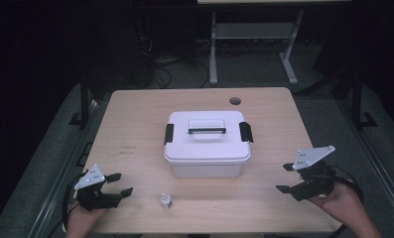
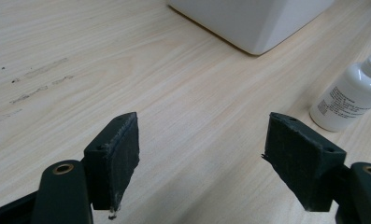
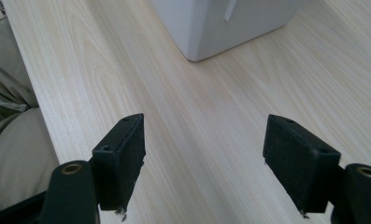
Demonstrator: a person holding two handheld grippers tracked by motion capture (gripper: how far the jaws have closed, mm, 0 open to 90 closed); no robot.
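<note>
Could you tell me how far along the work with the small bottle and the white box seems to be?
Nothing looks done yet: the white box sits mid-table with its lid on and both black latches down, and the small bottle stands upright on the table in front of it. Nothing is in hand: the left gripper and right gripper are open and empty. Handling the bottle and box is all left.

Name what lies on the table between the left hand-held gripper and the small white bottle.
Nothing: in the high view, bare wood separates the left hand-held gripper from the small white bottle.

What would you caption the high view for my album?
Two open hand-held grippers, left gripper and right gripper, flank a latched white storage box and small bottle.
</note>
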